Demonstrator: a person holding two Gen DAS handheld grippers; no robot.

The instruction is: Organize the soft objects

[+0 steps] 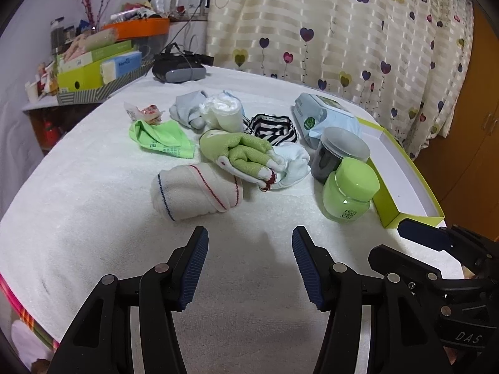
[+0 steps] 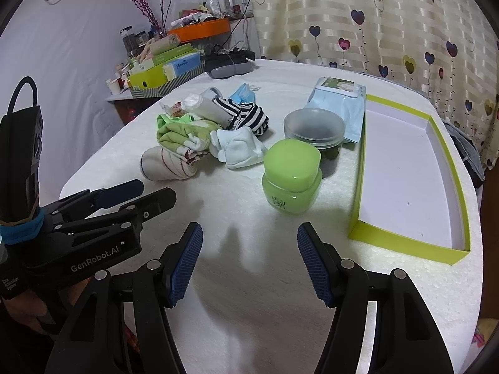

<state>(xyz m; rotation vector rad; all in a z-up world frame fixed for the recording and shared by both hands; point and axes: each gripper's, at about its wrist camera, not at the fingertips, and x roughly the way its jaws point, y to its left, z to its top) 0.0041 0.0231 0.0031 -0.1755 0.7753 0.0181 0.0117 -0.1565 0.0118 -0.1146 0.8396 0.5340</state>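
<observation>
We see the soft things bunched in a loose heap at the middle of the white towel-covered table point(image 1: 93, 205), which puts them in easy reach of both tools: a rolled white sock with red and blue stitching point(image 1: 196, 190) lies nearest, a green-and-white cloth bundle point(image 1: 240, 155) is just behind it and touching a pale blue baby sock point(image 1: 296, 162), and a striped black-and-white piece point(image 1: 274, 126), a flat green cloth point(image 1: 162, 140) and a white roll point(image 1: 221, 110) lie further back. To the right, the shallow green-edged box point(image 2: 405, 243) lies open and empty, and we judge it the likely place for the sorted pieces (nothing is in it yet). Between heap and box stand the hard items, a green-lidded jar point(image 2: 291, 177) and a clear lidded tub point(image 2: 315, 131) just beside each other, with a pack of wipes point(image 2: 336, 106) behind them; they would have to be reached around. Our left gripper point(image 1: 249, 265) hovers low over bare towel, aimed at the rolled sock, its blue-padded jaws spread wide and holding nothing. Our right gripper point(image 2: 249, 261) is level beside it, jaws likewise spread and empty, pointing toward the jar. We take it that no piece has been picked up so far.
</observation>
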